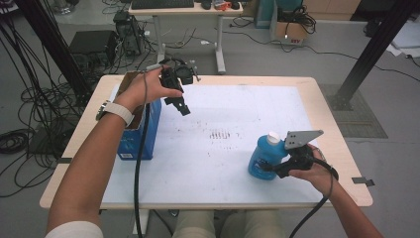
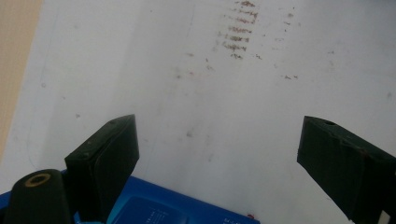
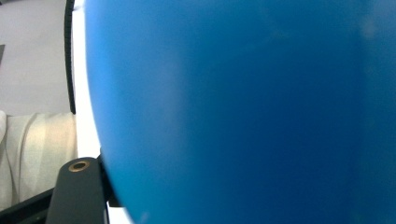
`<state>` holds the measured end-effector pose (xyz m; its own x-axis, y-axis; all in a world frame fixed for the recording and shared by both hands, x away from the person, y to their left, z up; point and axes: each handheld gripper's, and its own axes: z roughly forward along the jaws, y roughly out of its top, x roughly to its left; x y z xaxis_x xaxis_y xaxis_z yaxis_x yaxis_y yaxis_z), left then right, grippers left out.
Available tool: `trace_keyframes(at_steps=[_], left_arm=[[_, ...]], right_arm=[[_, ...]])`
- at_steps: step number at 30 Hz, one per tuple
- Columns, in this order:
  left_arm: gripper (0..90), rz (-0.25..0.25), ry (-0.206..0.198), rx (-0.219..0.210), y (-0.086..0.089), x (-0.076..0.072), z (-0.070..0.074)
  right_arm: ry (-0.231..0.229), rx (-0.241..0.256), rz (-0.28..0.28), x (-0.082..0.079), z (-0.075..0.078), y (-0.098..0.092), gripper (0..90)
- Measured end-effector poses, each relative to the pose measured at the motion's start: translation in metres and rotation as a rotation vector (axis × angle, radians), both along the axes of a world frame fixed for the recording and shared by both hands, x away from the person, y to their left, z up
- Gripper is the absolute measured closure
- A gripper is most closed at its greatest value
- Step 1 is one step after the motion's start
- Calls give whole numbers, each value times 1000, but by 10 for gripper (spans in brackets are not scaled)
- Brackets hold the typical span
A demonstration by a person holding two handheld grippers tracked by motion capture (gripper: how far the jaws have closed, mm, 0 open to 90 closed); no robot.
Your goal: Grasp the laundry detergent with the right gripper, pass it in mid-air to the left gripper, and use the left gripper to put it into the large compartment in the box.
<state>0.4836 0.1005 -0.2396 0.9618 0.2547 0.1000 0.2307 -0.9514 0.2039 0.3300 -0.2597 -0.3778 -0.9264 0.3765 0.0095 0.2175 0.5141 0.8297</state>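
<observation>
While the person's right hand (image 1: 317,171) holds the right gripper (image 1: 271,167) low at about four o'clock on the table, its jaws sit against the blue bottle (image 1: 263,159), a squat, rounded container of glossy blue plastic with a white cap at its top and a pale label patch on its side. It stands upright on the white mat (image 1: 233,114), near the mat's front right corner. The left gripper (image 1: 182,106) hangs in the air at about ten o'clock, held by the left hand (image 1: 143,89), which wears a white wristband; just below that forearm a blue box (image 1: 141,134) stands on the mat's left edge. The mat covers most of a pale wooden table (image 1: 327,99) and carries a patch of faint brown marks near its middle. Beyond the table lie a grey floor, tangled black cables at nine o'clock, black frame posts, and a second desk at twelve o'clock.

Seen from the left gripper view, the left gripper (image 2: 217,154) has its two black jaws spread wide with nothing between them. Under them lies the smudged white mat (image 2: 154,70), with the brown marks at twelve o'clock and the blue box's (image 2: 163,210) top at six o'clock.

Seen from the right gripper view, the blue bottle (image 3: 243,107) presses close as a smooth, curved blue wall. Whether the jaws actually clamp it, I cannot tell.
</observation>
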Motion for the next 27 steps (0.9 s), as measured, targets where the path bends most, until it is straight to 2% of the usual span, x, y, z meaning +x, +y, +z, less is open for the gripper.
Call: trace_keyframes(at_steps=[2,11,27], left_arm=[[131,0,-1,0,0,0,0],[134,2,0,1,-1,0,-1],[136,5,3,3,-1,1,-2]], right_arm=[[15,-5,-8,-1,0,0,292],[-5,11,4,0,-2,1,358],[-1,31,10,2,-6,0,416]])
